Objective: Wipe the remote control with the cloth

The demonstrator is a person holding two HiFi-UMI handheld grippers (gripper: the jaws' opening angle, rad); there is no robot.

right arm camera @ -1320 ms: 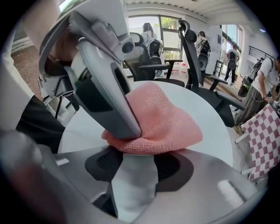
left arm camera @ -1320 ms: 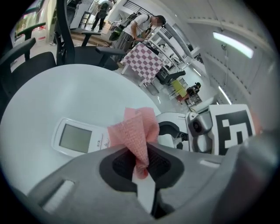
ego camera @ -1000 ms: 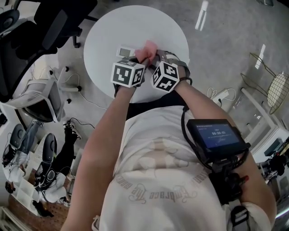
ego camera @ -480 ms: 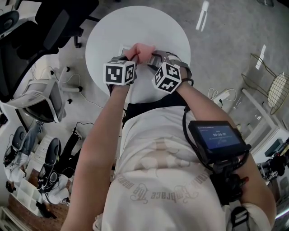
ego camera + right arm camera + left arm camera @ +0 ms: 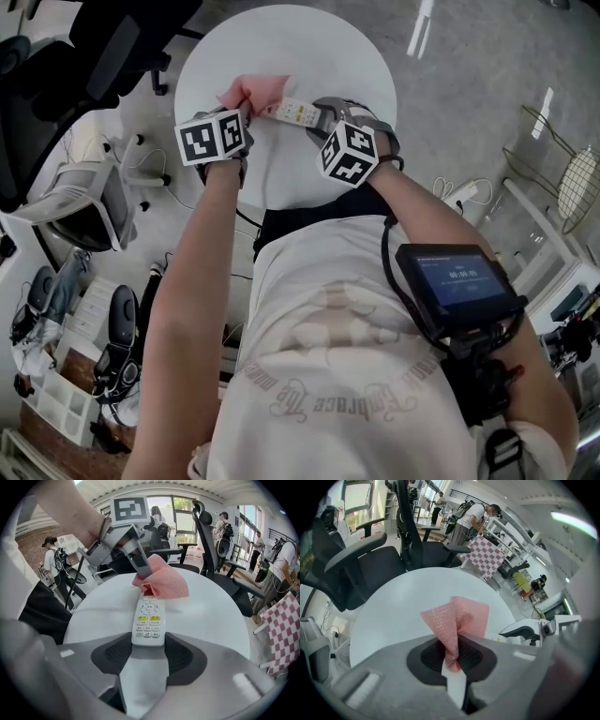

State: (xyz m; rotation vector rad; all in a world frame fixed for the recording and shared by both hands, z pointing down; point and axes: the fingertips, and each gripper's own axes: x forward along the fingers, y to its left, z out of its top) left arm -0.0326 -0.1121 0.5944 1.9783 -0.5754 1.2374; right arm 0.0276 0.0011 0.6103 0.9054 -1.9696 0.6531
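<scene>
A white remote control (image 5: 147,619) with yellow and grey buttons lies between the jaws of my right gripper (image 5: 147,646), which is shut on its near end just above the round white table (image 5: 328,47). The pink mesh cloth (image 5: 162,581) covers the remote's far end. My left gripper (image 5: 140,563) pinches it from above. In the left gripper view the cloth (image 5: 457,618) fans out of the shut left gripper (image 5: 452,657). In the head view the cloth (image 5: 251,92) sits left of the remote (image 5: 292,112), with the left gripper (image 5: 246,105) and right gripper (image 5: 317,117) either side.
Black office chairs (image 5: 379,564) stand beyond the table's far edge. A white chair (image 5: 89,202) and floor cables lie to the left. People and a checkered board (image 5: 485,555) are in the background. A screen device (image 5: 455,286) hangs at my chest.
My left gripper has slid the pink cloth leftward along the remote, from next to the right gripper to the far end, baring the buttons. The right gripper and remote stayed still.
</scene>
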